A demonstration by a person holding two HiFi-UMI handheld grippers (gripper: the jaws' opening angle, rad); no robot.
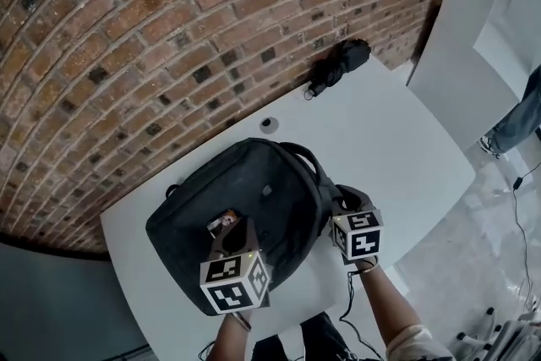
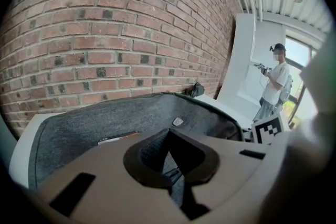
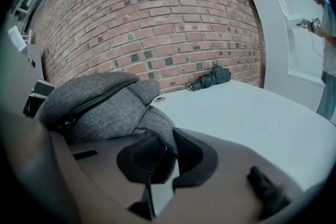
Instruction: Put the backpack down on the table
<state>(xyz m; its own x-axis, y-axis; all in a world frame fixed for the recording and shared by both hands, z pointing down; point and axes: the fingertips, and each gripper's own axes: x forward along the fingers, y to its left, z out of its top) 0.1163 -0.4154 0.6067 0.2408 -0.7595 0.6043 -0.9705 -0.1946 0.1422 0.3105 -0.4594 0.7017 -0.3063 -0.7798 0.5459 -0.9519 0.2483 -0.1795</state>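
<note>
On the white table [image 1: 397,144] beside the red brick wall [image 1: 169,21], the dark grey fabric backpack [image 1: 245,199] lies spread out with its underside seemingly resting on the surface, so the set-down looks all but done. What is left, I judge, is only to let go. The left tongs [image 1: 230,234] are closed on a pinch of the bag's grey cloth, and the right tongs [image 1: 342,203] are clamped on a fold of fabric at its side near the straps. The head view alone shows the whole bag lying inside the table's edges, with a small round grommet [image 1: 269,124] just beyond it. The two gripper views show what it cannot: the cloth caught between each pair of pads. The left gripper view also takes in a person standing [image 2: 273,81] well away. The right gripper view shows a folded black umbrella [image 3: 210,78] by the wall, well apart from the bag.
</note>
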